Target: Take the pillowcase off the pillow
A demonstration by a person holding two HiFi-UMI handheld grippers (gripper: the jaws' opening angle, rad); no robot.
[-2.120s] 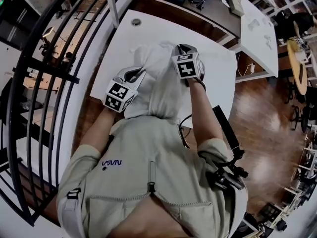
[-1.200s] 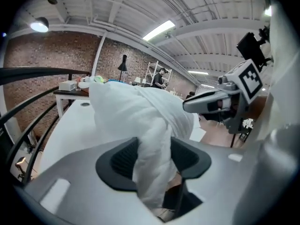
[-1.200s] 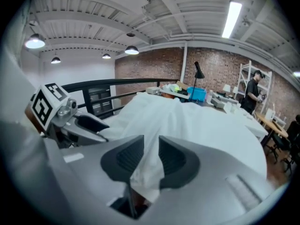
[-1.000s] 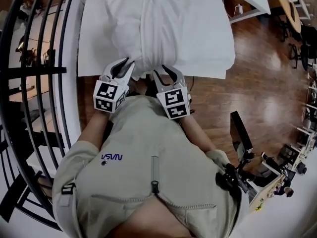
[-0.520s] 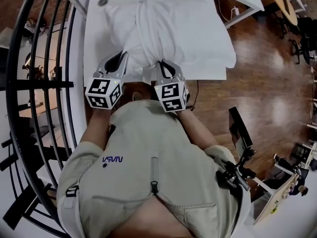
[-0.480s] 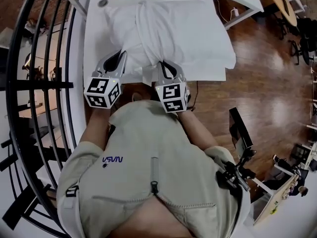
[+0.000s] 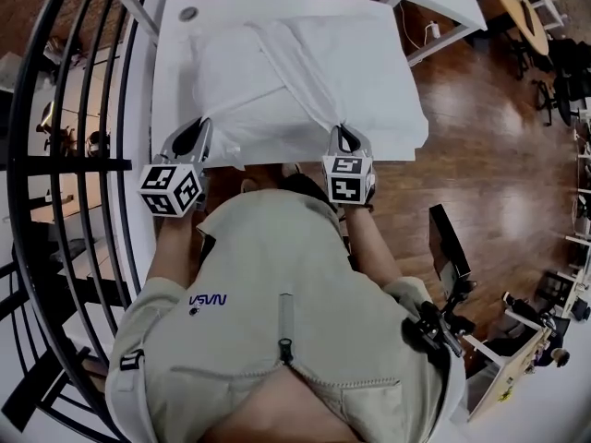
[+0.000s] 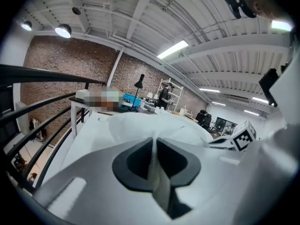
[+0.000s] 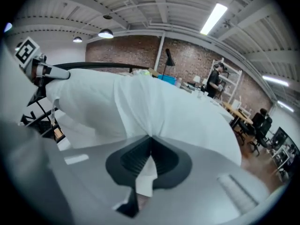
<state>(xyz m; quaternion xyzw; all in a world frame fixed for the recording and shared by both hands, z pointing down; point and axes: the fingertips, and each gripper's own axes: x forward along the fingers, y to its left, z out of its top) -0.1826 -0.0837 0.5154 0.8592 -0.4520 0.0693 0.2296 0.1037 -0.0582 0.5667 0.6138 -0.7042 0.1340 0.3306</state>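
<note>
White fabric pillowcase [image 7: 277,81] lies across the white worktop [image 7: 171,72], apparently with the pillow inside. The left claw [image 7: 203,124] and right claw [image 7: 343,131] each pinch its near edge. Removal seems barely begun; the whole case is left to pull off.

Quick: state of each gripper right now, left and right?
Left gripper: jaws have just been closing, shut on the pillowcase edge.
Right gripper: shut on the pillowcase too.
</note>
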